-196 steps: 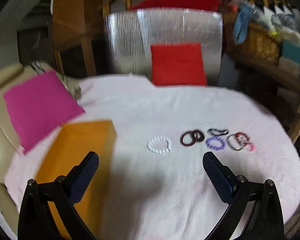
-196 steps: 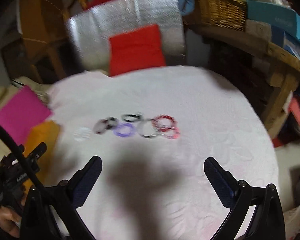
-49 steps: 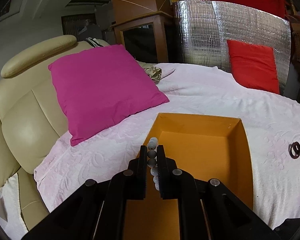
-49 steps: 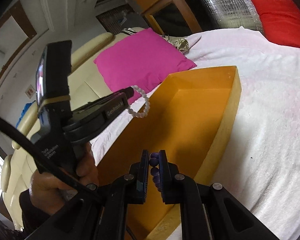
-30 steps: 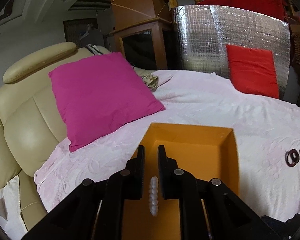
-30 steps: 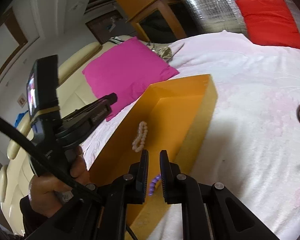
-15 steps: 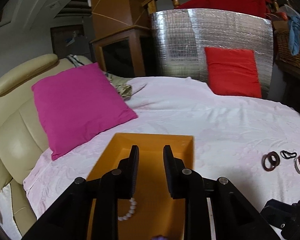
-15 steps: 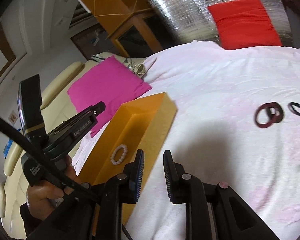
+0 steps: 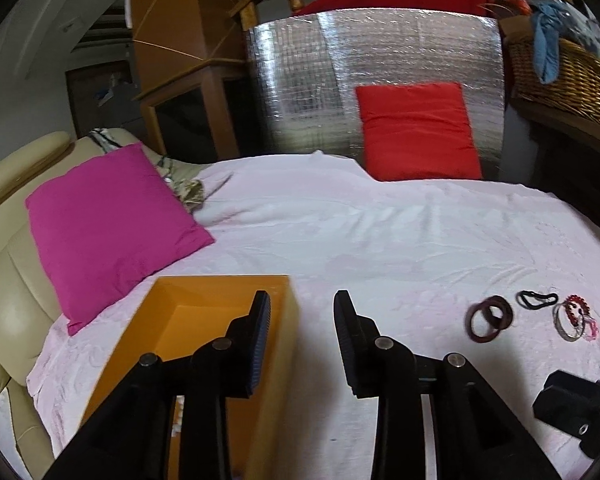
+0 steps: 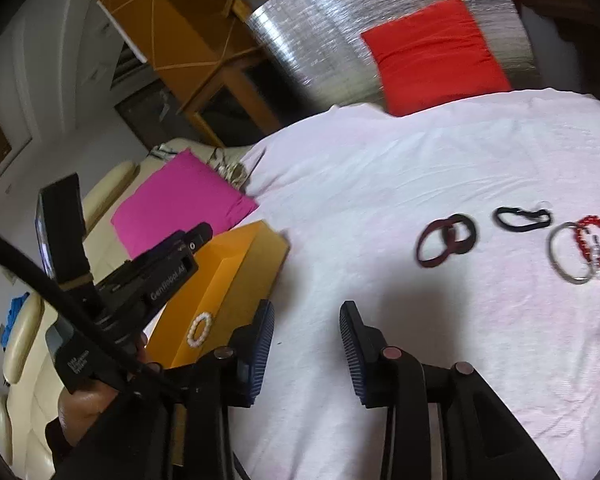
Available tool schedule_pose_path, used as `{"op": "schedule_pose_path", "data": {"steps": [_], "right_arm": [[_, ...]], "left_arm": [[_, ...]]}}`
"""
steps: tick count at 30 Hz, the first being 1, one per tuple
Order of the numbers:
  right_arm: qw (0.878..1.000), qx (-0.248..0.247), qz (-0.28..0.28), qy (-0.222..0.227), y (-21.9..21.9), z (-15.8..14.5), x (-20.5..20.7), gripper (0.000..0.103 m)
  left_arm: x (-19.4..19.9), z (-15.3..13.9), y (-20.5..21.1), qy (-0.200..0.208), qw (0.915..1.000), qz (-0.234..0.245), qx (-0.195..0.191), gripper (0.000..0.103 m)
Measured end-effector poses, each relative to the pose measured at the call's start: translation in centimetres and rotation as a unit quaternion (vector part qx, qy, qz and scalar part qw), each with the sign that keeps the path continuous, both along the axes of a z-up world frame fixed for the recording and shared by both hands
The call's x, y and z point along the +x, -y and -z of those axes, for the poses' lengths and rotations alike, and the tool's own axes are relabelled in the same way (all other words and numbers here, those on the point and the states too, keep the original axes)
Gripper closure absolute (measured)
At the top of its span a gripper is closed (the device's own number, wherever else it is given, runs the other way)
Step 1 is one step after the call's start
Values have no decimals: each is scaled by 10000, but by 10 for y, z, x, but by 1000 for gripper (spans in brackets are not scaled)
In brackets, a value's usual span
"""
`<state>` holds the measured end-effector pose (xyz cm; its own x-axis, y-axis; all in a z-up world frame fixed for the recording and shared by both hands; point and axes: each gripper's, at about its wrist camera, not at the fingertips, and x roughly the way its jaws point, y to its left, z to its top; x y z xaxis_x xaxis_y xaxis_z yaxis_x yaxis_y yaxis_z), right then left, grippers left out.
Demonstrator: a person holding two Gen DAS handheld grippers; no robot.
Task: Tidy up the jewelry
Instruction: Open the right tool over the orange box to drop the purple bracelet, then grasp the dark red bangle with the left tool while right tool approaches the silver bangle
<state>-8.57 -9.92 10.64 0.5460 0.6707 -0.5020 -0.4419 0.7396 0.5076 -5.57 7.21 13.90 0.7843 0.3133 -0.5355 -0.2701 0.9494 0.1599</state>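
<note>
My left gripper (image 9: 301, 300) hangs over the right wall of the orange box (image 9: 220, 280). Its jaws are opening and hold nothing. My right gripper (image 10: 306, 312) is above the pink cloth just right of the orange box (image 10: 236, 264). Its jaws are also opening and hold nothing. A white bead bracelet (image 10: 199, 330) lies inside the box. On the cloth to the right lie two dark red bangles (image 10: 444, 240) (image 9: 490, 318), a black hair tie (image 10: 522, 216), a red bead bracelet (image 10: 596, 236) and a silver bangle (image 10: 568, 256). The purple bracelet is hidden.
A magenta cushion (image 9: 108, 232) leans on the cream sofa (image 9: 4, 280) at the left. A red cushion (image 9: 416, 132) rests against a silver foil panel (image 9: 320, 80) at the back. A wicker basket (image 9: 564, 80) stands at the far right. A person's hand (image 10: 84, 400) holds the left gripper.
Both grippers let their bead bracelets fall into the orange box. Both then swung right, away from the box and towards the bangles. Both sets of jaws spread wider.
</note>
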Motion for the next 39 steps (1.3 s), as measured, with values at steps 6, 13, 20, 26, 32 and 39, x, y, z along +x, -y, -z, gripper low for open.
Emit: {"op": "schedule_pose_path", "data": {"steps": [6,13,20,26,32,39], "right_arm": [[9994,82,325,-27,38,-1,10,66],[9972,183,720,-30,75,-7,19,66],[9942,257,1043,-94,98,-12,24,66],[9918,235,1243,-155,106,-15,24,66],[9901,175,1385,-129,112,-23,19,66],[9886,253,1483,-105,112,-24,17,66]], "left_arm": [[11,7,29,-89,9997,221,70,69],[19,11,53,-164,9989,418,139,69],[20,13,65,-213,9982,544,153,69],[21,12,70,-211,9978,624,89,69],[16,8,73,-170,9972,730,13,69],[12,8,76,-169,9968,783,5,69]]}}
